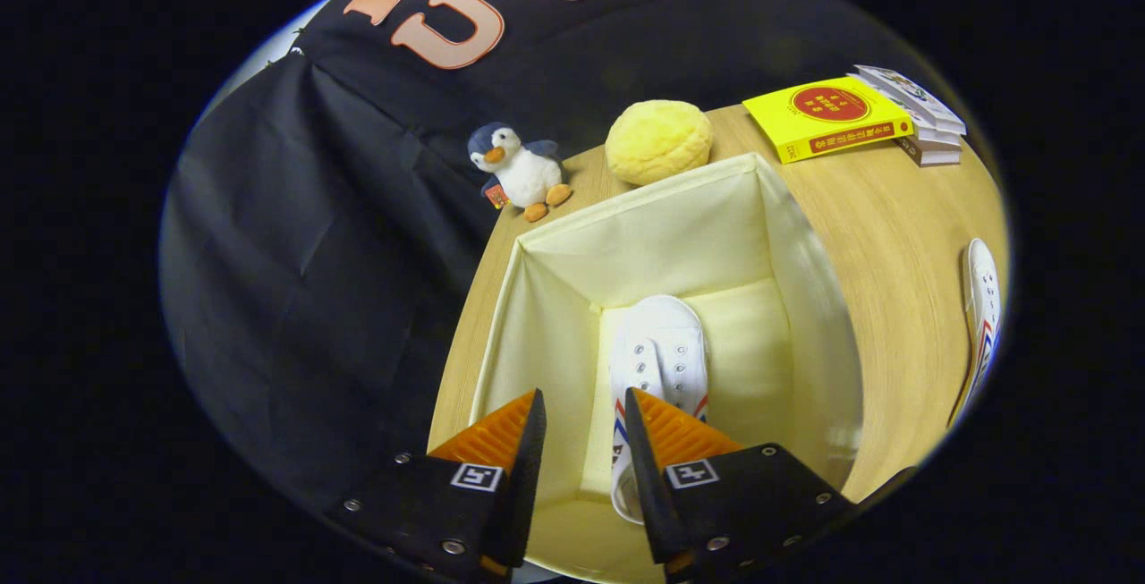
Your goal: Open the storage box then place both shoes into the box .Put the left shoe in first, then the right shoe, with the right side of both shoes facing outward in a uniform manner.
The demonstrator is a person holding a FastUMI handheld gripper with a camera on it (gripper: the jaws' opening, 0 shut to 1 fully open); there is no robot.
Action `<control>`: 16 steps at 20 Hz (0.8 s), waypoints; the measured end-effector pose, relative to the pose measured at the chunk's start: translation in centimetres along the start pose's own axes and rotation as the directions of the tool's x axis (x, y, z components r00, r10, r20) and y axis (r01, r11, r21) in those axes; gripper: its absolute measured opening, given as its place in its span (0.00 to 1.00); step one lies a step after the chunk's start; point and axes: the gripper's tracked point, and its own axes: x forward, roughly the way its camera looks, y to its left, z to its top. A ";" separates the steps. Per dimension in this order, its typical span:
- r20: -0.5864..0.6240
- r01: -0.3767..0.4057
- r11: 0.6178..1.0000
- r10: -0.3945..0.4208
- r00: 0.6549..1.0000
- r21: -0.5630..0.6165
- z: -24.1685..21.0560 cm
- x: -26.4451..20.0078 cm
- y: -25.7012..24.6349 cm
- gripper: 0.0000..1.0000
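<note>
An open cream fabric storage box (787, 235) stands on the wooden table. One white sneaker with red and blue side stripes (662, 360) lies on the box floor, toe pointing away from me, partly hidden by one finger. My gripper (583, 401) hovers above the near part of the box, open, with nothing between its fingers. The other white sneaker (982, 316) lies on the table beyond the box's right wall.
A plush penguin (521, 171) and a round yellow cushion (658, 141) sit past the far wall of the box. A yellow book (827, 119) and a small stack of books (921, 110) lie at the far right of the wooden table (894, 235).
</note>
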 end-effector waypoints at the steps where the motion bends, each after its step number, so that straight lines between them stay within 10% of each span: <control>1: 0.011 0.002 1.000 -0.002 1.000 -0.003 0.3 -0.5 -0.2 0.65; 5: 0.060 -0.019 1.000 0.018 0.998 0.020 2.1 -3.1 -0.7 0.97; 16: 0.210 0.020 0.999 -0.027 0.977 0.036 6.9 -11.1 -7.5 0.98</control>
